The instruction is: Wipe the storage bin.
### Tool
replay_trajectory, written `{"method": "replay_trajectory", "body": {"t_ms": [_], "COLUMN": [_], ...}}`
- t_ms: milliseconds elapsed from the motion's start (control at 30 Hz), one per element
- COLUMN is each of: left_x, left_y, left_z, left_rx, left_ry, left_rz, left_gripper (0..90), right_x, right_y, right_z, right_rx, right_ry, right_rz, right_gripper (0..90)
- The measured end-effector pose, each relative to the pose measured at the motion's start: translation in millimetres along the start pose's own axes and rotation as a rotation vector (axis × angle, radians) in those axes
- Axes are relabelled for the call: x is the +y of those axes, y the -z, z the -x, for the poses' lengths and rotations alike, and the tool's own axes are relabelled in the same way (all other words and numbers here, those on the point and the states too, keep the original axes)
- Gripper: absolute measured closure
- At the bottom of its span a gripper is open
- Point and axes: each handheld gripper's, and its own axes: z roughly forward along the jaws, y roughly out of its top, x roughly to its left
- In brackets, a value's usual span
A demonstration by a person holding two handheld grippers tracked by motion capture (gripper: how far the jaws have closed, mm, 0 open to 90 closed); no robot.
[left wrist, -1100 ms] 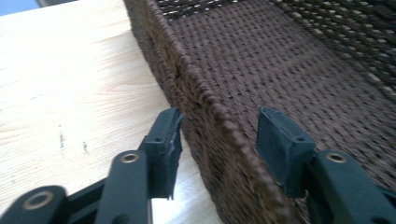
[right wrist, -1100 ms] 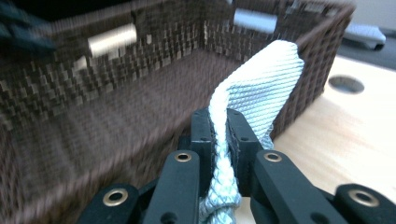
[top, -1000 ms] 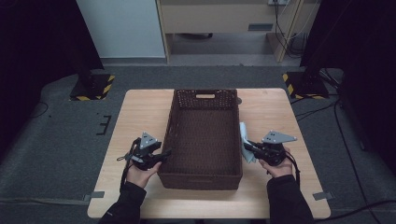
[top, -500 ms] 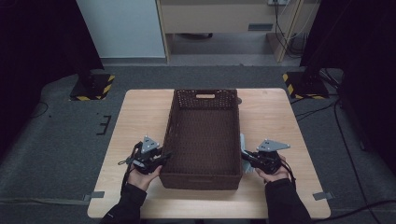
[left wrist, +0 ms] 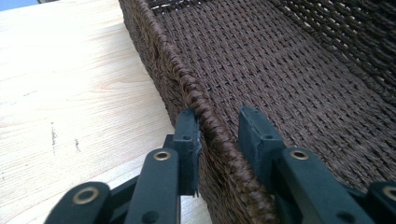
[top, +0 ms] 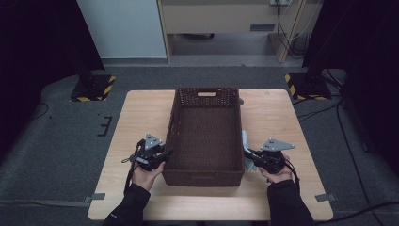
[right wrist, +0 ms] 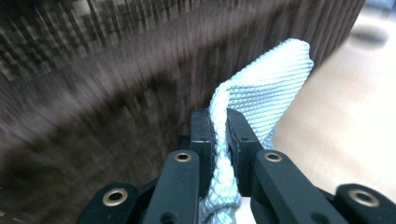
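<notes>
A brown woven basket (top: 205, 134) stands in the middle of the light wooden desk (top: 141, 113), its long sides running near to far and its inside bare. The left gripper (top: 162, 154) sits at the basket's left rim near the front corner; in the left gripper view its jaws straddle the braided rim (left wrist: 212, 128), one outside touching the weave, the other inside with a small gap, and they have just been closing. The right gripper (top: 248, 155) hangs just beside the basket's right wall, its jaws clamped on a pale blue cloth (right wrist: 261, 88), which stands up between gripper and wall. Beyond the desk lie grey carpet, two black stands with yellow-striped feet (top: 91, 87), and a wooden cabinet (top: 226, 19) with cables.
</notes>
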Motion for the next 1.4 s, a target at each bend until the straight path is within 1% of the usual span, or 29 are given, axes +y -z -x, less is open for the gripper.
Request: {"method": "replay_trajectory", "body": {"t_ms": [67, 133, 167, 200, 267, 300, 333, 367, 400, 433, 467, 500, 533, 600, 633, 667, 700, 733, 767, 867, 933, 967, 1000, 1033, 1100, 1200, 1267, 1333, 1400], "left_x": [-0.7, -0.9, -1.1, -1.4, -1.7, -1.7, -1.7, -1.9, -2.6, -3.8, -4.9, -5.9, -6.9, -8.3, -8.2, -8.1, -8.5, -8.8, -8.7, -8.4, -8.4, -8.5, -8.3, -8.1, -7.6, -6.1, -4.8, -3.4, -2.5], "left_y": [0.3, 0.9, 1.1, 1.5, 4.8, 7.4, 10.0, 11.9, 13.4, 14.1, 13.9, 13.5, 12.4, 9.9, 10.1, 10.1, 10.0, 9.8, 9.7, 9.8, 10.0, 9.9, 10.0, 10.0, 9.9, 9.1, 7.9, 6.1, 4.7], "left_z": [-0.4, -0.7, -1.5, -2.3, -3.5, -3.6, -4.0, -4.1, -4.2, -4.2, -4.1, -4.0, -3.2, -1.6, -1.3, -1.3, -1.6, -1.9, -1.9, 0.1, 1.0, 1.6, 2.2, 2.6, 3.0, 2.8, 1.5, 0.5, -0.2], "left_rx": [0.005, 0.022, 0.022, 0.022, 0.0, -0.006, -0.014, -0.031, -0.038, -0.036, -0.046, -0.055, -0.057, -0.072, -0.07, -0.072, -0.076, -0.08, -0.081, -0.068, -0.06, -0.057, -0.053, -0.047, -0.034, -0.017, -0.009, -0.002, 0.004], "left_ry": [-0.005, -0.02, -0.026, -0.024, -0.014, -0.015, -0.022, -0.026, -0.037, -0.046, -0.044, -0.048, -0.052, -0.05, -0.046, -0.045, -0.04, -0.032, -0.028, -0.029, -0.024, -0.017, -0.016, -0.016, -0.005, 0.001, 0.003, 0.007, 0.01], "left_rz": [0.005, 0.012, 0.011, 0.006, 0.018, 0.025, 0.028, 0.026, 0.02, 0.012, 0.009, 0.003, -0.005, -0.014, -0.01, -0.011, -0.01, -0.008, -0.01, -0.007, -0.005, 0.0, 0.0, 0.0, 0.002, 0.001, -0.001, 0.001, 0.003], "left_gripper": [66.3, 60.6, 57.7, 55.3, 50.4, 49.6, 49.5, 49.5, 49.7, 50.4, 50.9, 52.2, 52.7, 54.6, 57.0, 57.8, 58.3, 59.1, 60.4, 63.7, 65.2, 65.9, 66.6, 67.2, 68.3, 69.5, 69.9, 69.9, 69.9], "right_x": [-6.7, -10.7, -12.2, -12.5, -10.6, -8.4, -5.7, -2.2, 1.5, 5.0, 8.1, 10.3, 11.0, 8.4, 5.8, 1.7, -1.5, -6.7, -10.2, -19.9, -22.8, -22.2, -20.9, -18.5, -11.2, 3.2, 10.4, 12.6, 8.9], "right_y": [-10.5, -17.0, -19.1, -19.7, -16.3, -11.7, -5.5, 2.2, 10.6, 18.8, 26.0, 31.4, 34.7, 35.9, 34.3, 31.1, 28.6, 23.9, 19.8, 10.4, 7.9, 8.6, 10.1, 12.8, 20.6, 35.7, 42.3, 42.7, 36.8], "right_z": [-0.4, -1.0, -1.8, -1.7, -1.0, 0.2, 0.9, 1.3, 0.6, -0.5, -2.7, -5.0, -7.1, -11.0, -11.9, -11.8, -11.4, -10.4, -9.5, -6.5, -5.3, -4.9, -4.3, -4.1, -4.7, -10.1, -15.0, -17.7, -17.4], "right_rx": [-0.001, 0.002, 0.003, 0.004, -0.001, -0.004, -0.002, 0.004, 0.007, 0.02, 0.028, 0.034, 0.046, 0.048, 0.046, 0.037, 0.036, 0.033, 0.018, 0.005, 0.004, 0.003, 0.004, 0.004, 0.004, 0.019, 0.031, 0.041, 0.039], "right_ry": [0.008, 0.007, 0.002, 0.0, 0.0, 0.002, -0.008, -0.011, -0.01, -0.007, 0.002, 0.008, 0.013, 0.031, 0.028, 0.019, 0.017, 0.012, 0.004, -0.015, -0.017, -0.017, -0.015, -0.021, -0.019, 0.004, 0.018, 0.031, 0.033], "right_rz": [-0.07, -0.109, -0.124, -0.131, -0.12, -0.101, -0.062, -0.019, 0.032, 0.078, 0.112, 0.134, 0.142, 0.12, 0.095, 0.057, 0.038, 0.0, -0.035, -0.105, -0.117, -0.115, -0.107, -0.085, -0.017, 0.112, 0.169, 0.174, 0.137], "right_gripper": [83.7, 83.6, 83.6, 83.7, 83.6, 83.6, 83.6, 83.7, 83.6, 83.7, 83.7, 83.6, 83.7, 83.7, 83.6, 83.7, 83.6, 83.6, 83.7, 83.6, 83.6, 83.5, 83.5, 83.5, 83.5, 83.5, 83.5, 83.5, 83.5]}}
